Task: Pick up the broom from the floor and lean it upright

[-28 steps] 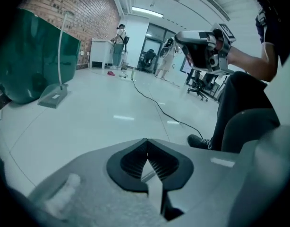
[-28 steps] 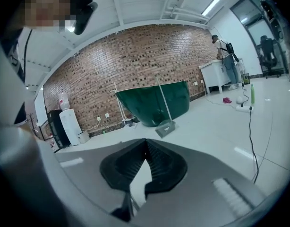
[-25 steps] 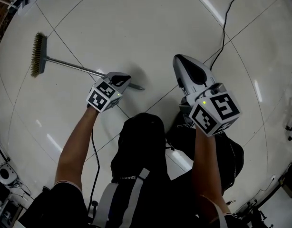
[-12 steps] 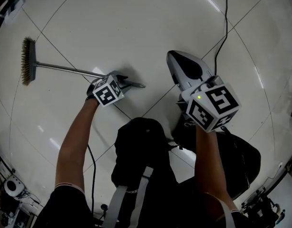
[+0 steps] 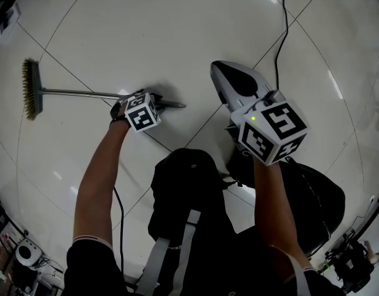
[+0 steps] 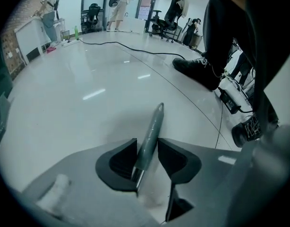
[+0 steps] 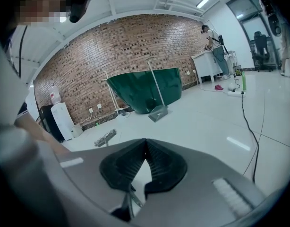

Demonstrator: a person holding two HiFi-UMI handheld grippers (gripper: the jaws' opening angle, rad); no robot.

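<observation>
The broom (image 5: 78, 92), a thin metal pole with bristle head at 9 o'clock, is seen flat on the white floor (image 5: 177, 29), unlifted. Its grey 3 o'clock tip is straddled, unpinched, by the left claw (image 6: 147, 149), just opened wide; the right claw (image 7: 145, 148) is closed, empty. Gripping, raising and leaning remain.

**A:** The marker cube (image 5: 142, 112) on your left gripper (image 5: 154, 98) is hiding its jaws, which have just been opening with the broom handle (image 5: 78, 92) between them.

**B:** Your right gripper (image 5: 221, 73) is covering the lower end of the black cable (image 5: 282, 36).

**A:** In your left gripper view, the broom handle is vanishing under the gripper body (image 6: 88, 193).

**B:** In your right gripper view, the broom head (image 7: 105, 137) is showing too small to make out.
</observation>
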